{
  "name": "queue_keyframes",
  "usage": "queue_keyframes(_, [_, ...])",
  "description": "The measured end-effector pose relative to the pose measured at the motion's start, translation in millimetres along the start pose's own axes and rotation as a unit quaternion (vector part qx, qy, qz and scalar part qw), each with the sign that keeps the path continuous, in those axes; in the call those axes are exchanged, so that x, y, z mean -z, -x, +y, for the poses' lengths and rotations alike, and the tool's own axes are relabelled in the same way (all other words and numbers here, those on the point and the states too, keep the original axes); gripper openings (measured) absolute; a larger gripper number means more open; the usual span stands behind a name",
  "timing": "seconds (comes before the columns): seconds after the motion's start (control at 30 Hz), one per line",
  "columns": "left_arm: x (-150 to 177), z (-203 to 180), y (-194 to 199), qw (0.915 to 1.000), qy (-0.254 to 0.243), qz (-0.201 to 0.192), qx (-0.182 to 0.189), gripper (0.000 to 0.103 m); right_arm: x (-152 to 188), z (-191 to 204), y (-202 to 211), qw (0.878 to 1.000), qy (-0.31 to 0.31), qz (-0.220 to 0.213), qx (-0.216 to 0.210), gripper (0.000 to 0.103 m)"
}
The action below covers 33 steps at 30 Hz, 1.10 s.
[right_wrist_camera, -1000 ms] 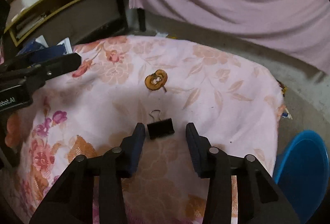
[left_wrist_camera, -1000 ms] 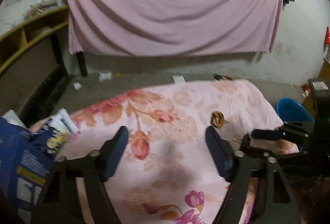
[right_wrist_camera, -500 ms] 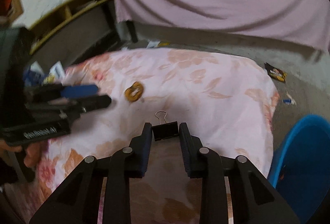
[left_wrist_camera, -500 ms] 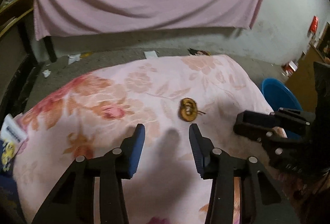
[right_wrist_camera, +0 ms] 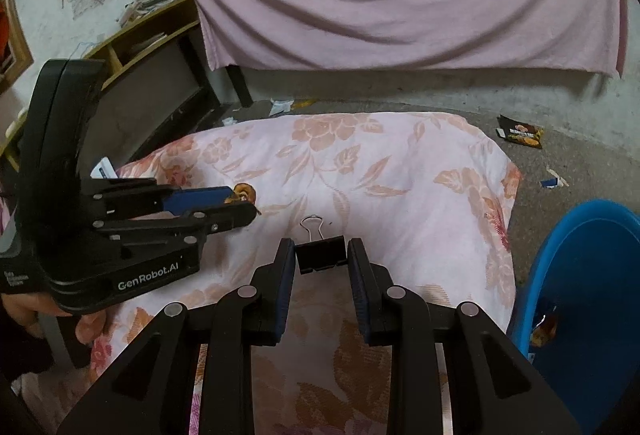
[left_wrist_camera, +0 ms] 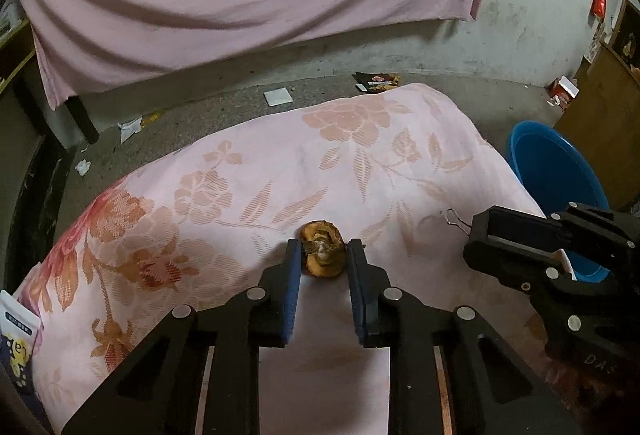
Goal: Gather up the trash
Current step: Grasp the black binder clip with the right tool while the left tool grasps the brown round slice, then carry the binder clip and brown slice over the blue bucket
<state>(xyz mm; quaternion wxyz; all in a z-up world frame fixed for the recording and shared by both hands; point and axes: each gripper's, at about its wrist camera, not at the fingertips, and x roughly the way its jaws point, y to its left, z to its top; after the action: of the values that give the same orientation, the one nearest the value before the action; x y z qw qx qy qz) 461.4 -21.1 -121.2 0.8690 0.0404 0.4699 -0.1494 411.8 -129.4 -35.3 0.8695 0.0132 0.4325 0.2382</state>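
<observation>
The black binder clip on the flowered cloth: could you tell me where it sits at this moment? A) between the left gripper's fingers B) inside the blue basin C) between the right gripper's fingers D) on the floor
C: the binder clip sits between the right gripper's pads, on the cloth.

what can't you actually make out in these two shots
- Blue bin: right wrist view, cut off by the frame edge; only one orange scrap shows inside.
- Binder clip: left wrist view, only a wire loop shows; the right gripper hides the rest.
- Dried fruit piece: right wrist view, mostly behind the left gripper fingers.
- Floor wrapper: print too small to read.
</observation>
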Motion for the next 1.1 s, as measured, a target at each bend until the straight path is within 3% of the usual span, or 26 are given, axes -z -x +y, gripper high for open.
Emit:
queue_keyframes(0.23, [7.8, -3.2, 26.1, 0.9988, 0.007, -0.046, 0.011, 0.019, 5.7, -5.6, 18.6, 0.999, -0.016, -0.039, 0.005, 0.025])
queue_keyframes(0.4, [15.4, -6.7, 60.3, 0.9931, 0.034, -0.108, 0.033, 0.019, 13.3, -3.3, 50.0, 0.994, -0.014, -0.112, 0.009, 0.025])
queue_keyframes(0.67, [20.1, -32.9, 134.7, 0.9625, 0.051, -0.258, 0.067, 0.019, 11.9, 1.6, 115.9, 0.973, 0.022, -0.230, 0.021, 0.025])
queue_keyframes(0.87, [19.3, -54.3, 182.5, 0.9344, 0.037, -0.345, 0.080, 0.019, 11.9, -0.8, 177.4, 0.943, 0.036, -0.327, 0.056, 0.025])
queue_keyframes(1.1, [26.2, -97.3, 226.5, 0.9069, -0.005, -0.413, 0.083, 0.019, 22.6, -4.6, 229.7, 0.914, 0.031, -0.392, 0.099, 0.025])
